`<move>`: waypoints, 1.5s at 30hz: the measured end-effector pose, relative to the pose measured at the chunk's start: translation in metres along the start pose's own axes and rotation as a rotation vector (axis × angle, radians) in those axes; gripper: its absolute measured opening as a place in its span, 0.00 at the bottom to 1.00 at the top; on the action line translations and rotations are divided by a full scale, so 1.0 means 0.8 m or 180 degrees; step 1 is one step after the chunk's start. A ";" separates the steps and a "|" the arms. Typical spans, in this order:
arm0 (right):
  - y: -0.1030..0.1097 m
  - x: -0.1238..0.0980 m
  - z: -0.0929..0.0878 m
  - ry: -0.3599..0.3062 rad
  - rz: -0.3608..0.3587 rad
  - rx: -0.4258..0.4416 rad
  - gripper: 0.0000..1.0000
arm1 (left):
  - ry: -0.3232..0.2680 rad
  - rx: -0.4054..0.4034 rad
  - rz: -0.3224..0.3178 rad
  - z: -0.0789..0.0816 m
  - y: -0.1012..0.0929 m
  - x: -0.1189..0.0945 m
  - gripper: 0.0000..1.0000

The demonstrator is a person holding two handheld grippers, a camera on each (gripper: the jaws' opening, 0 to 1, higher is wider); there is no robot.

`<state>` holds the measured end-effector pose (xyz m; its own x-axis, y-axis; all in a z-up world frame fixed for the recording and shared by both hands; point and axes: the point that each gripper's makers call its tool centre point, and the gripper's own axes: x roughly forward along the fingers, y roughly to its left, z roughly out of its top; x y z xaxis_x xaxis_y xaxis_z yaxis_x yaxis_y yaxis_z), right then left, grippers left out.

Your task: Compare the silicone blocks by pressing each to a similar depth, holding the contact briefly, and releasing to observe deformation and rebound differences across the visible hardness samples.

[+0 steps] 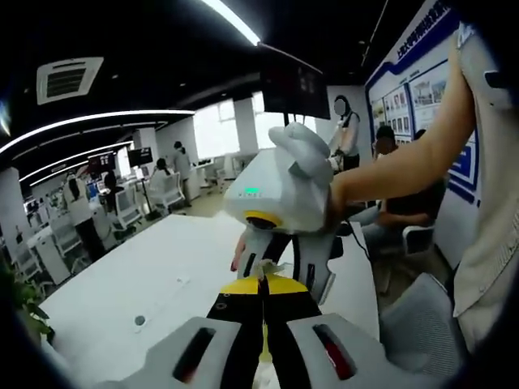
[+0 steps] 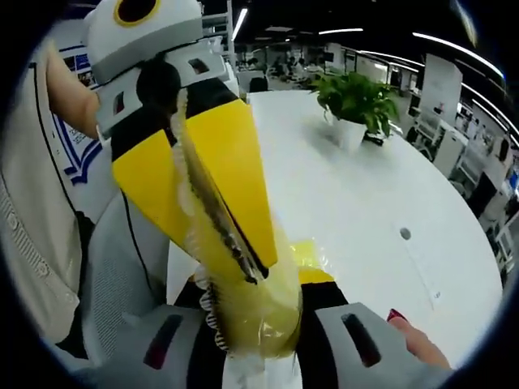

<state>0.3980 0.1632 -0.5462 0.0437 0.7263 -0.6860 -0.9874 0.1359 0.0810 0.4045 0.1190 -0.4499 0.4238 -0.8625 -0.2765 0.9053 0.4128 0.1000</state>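
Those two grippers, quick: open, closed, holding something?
Left gripper: closed on a crinkly plastic wrapper.
Right gripper: closed on the same wrapper.

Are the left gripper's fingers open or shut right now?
Shut. In the right gripper view the left gripper has its yellow fingers pressed together on a crinkled clear wrapper, no gap between them.

left tool (image 1: 263, 312) jaws closed, right tool (image 1: 272, 271) opposite, white table (image 1: 154, 284)
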 end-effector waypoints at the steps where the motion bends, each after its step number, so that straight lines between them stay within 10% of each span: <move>1: 0.000 0.000 -0.001 0.0012 -0.0019 -0.0017 0.23 | 0.0007 0.0001 -0.0005 0.000 -0.001 0.000 0.00; 45: 0.012 0.005 -0.019 0.0241 -0.0045 -0.0236 0.12 | 0.0113 0.0151 -0.0039 -0.010 -0.024 -0.001 0.00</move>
<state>0.3864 0.1575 -0.5590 0.0487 0.6713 -0.7395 -0.9955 0.0933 0.0191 0.3867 0.1145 -0.4593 0.4122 -0.8562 -0.3115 0.9111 0.3873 0.1413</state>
